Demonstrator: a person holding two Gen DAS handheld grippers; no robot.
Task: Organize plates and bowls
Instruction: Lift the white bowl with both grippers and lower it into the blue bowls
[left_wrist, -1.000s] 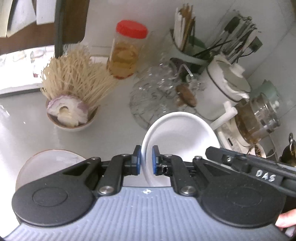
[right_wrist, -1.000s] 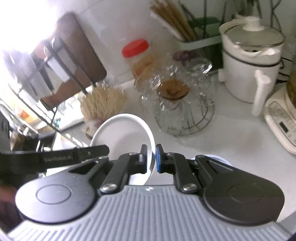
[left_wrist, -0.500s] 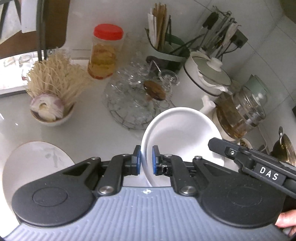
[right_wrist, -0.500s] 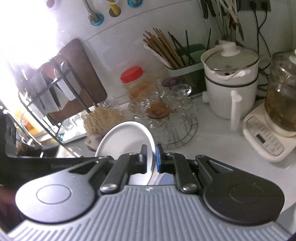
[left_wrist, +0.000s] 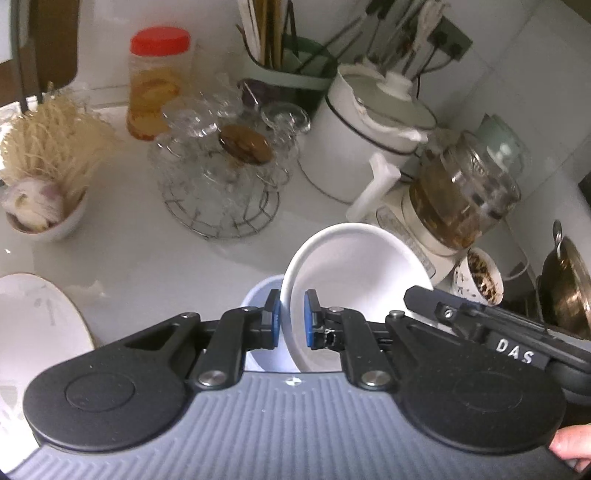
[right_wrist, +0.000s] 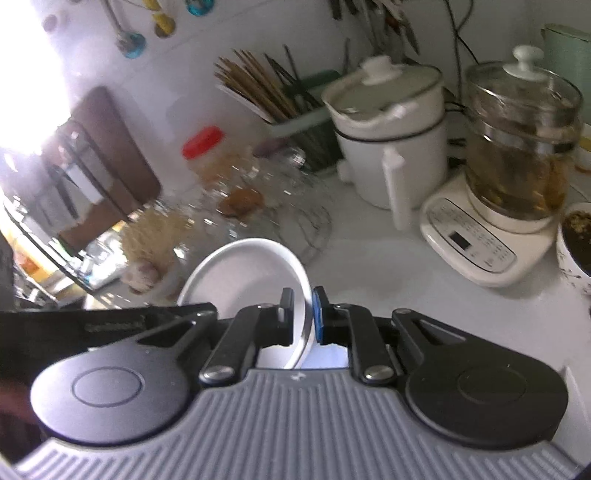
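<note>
Both grippers hold one white bowl (left_wrist: 354, 280) by opposite rims, above the white counter. My left gripper (left_wrist: 291, 320) is shut on its near rim in the left wrist view. My right gripper (right_wrist: 303, 316) is shut on the same bowl (right_wrist: 251, 273) in the right wrist view. A pale blue bowl (left_wrist: 258, 295) sits on the counter just below and left of the held bowl; a sliver of it shows under the right gripper (right_wrist: 328, 358). A white plate with a gold rim (left_wrist: 33, 325) lies at the left edge.
A wire rack of glass cups (left_wrist: 221, 177) stands behind. A bowl of dry noodles and garlic (left_wrist: 44, 184), a red-lidded jar (left_wrist: 159, 85), a white pot (left_wrist: 373, 133), a glass kettle on its base (left_wrist: 461, 199), a cup of tea leaves (left_wrist: 480, 277) and a metal pan (left_wrist: 569, 288) crowd the counter.
Both grippers carried the white bowl to the right and back from the counter's rear. The pale blue bowl has come into view beneath it, and the plate has slid to the left edge.
</note>
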